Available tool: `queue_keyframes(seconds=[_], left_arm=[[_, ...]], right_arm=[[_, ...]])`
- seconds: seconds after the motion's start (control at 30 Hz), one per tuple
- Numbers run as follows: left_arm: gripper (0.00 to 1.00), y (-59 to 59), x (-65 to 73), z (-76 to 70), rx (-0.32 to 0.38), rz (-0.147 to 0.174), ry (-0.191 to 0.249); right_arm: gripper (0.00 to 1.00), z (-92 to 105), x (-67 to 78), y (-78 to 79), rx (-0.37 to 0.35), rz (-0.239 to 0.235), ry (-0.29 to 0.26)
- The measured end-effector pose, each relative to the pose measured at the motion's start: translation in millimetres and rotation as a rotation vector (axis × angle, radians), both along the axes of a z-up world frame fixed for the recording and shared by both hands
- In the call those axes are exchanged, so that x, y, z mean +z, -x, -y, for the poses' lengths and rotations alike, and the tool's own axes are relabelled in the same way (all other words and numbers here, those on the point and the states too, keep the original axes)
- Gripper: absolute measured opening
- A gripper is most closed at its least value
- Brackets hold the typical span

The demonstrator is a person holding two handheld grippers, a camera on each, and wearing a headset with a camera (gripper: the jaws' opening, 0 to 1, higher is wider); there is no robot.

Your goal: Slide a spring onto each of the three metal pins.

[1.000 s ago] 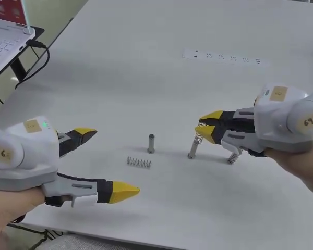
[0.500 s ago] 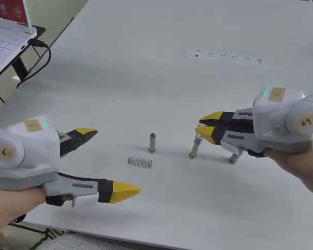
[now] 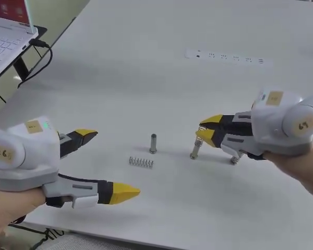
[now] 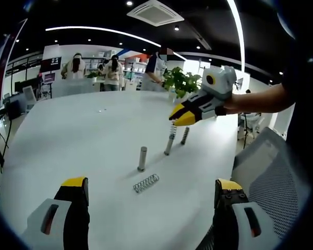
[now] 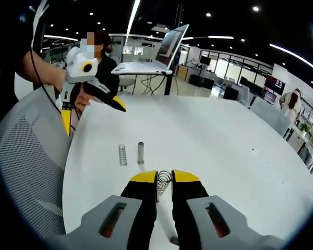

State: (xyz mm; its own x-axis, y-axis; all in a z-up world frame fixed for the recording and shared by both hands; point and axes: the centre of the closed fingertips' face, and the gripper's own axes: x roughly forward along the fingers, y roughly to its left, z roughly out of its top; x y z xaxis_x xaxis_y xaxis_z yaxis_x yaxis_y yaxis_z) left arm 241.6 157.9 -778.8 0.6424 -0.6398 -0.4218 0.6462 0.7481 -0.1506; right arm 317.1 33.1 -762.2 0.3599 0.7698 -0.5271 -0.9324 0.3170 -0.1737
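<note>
In the head view the left claw (image 3: 107, 162) is held spread wide and empty over the bench (image 3: 120, 78), while the right claw (image 3: 206, 128) is set nearly together, a spring (image 3: 199, 140) being pinched atop the middle pin (image 3: 194, 153). A bare pin (image 3: 153, 144) is stood upright toward the left claw, with a loose spring (image 3: 141, 162) laid just beside it; a sprung pin (image 3: 235, 158) is partly hidden beneath the right claw. In the left gripper view the loose spring is seen lying beyond the spread jaws. In the right gripper view the spring is nipped between the narrowed jaws.
</note>
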Motion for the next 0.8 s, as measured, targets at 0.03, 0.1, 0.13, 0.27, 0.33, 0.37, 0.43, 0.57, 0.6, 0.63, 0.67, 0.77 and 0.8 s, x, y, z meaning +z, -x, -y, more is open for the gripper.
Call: queue_keyframes(seconds=[0.03, 0.1, 0.13, 0.27, 0.33, 0.37, 0.43, 0.57, 0.6, 0.63, 0.67, 0.77, 0.8], left_arm=[[0.98, 0.0, -0.2, -0.3, 0.000, 0.000, -0.001], [0.98, -0.2, -0.2, -0.3, -0.001, 0.000, -0.002], [0.98, -0.4, -0.1, 0.0, -0.001, 0.000, -0.003], [0.98, -1.3, 0.3, 1.7, -0.005, 0.001, -0.003], [0.98, -1.9, 0.4, 2.4, -0.007, 0.001, -0.003], [0.98, -2.2, 0.3, 2.5, -0.007, 0.001, -0.004], [0.98, -2.6, 0.0, 2.6, -0.009, 0.000, -0.005], [0.98, -3.0, -0.6, 1.4, -0.008, -0.002, -0.008], [0.98, -3.1, -0.8, 0.9, -0.007, -0.002, -0.009], [0.98, -3.2, -0.9, 0.5, -0.007, -0.002, -0.009], [0.98, -3.1, -0.8, -0.2, -0.005, -0.001, -0.009], [0.98, -3.2, -1.5, -1.6, -0.001, -0.003, -0.010], [0.98, -2.6, -2.5, -1.9, -0.002, -0.008, -0.011]], right_arm=[[0.07, -0.1, -0.9, 0.9, 0.002, -0.002, 0.001], [0.07, 0.5, -2.6, 1.1, 0.004, 0.004, 0.010], [0.07, 0.8, -3.9, 1.2, 0.006, 0.004, 0.014], [0.07, 2.2, -9.0, 0.4, 0.006, 0.001, 0.024], [0.07, 2.9, -13.3, -0.1, 0.008, -0.001, 0.034], [0.07, 3.3, -15.3, -0.2, 0.010, 0.002, 0.042], [0.07, 2.8, -20.3, 1.2, 0.024, 0.001, 0.060], [0.07, 1.3, -29.8, 1.8, 0.040, 0.002, 0.099], [0.07, 1.1, -31.4, 1.5, 0.041, 0.002, 0.104], [0.07, 0.8, -33.1, 1.8, 0.045, 0.000, 0.109], [0.07, 0.6, -36.0, 1.5, 0.047, -0.005, 0.116], [0.07, 1.7, -44.0, 1.3, 0.055, -0.006, 0.141], [0.07, 3.0, -47.5, 3.0, 0.058, -0.013, 0.155]])
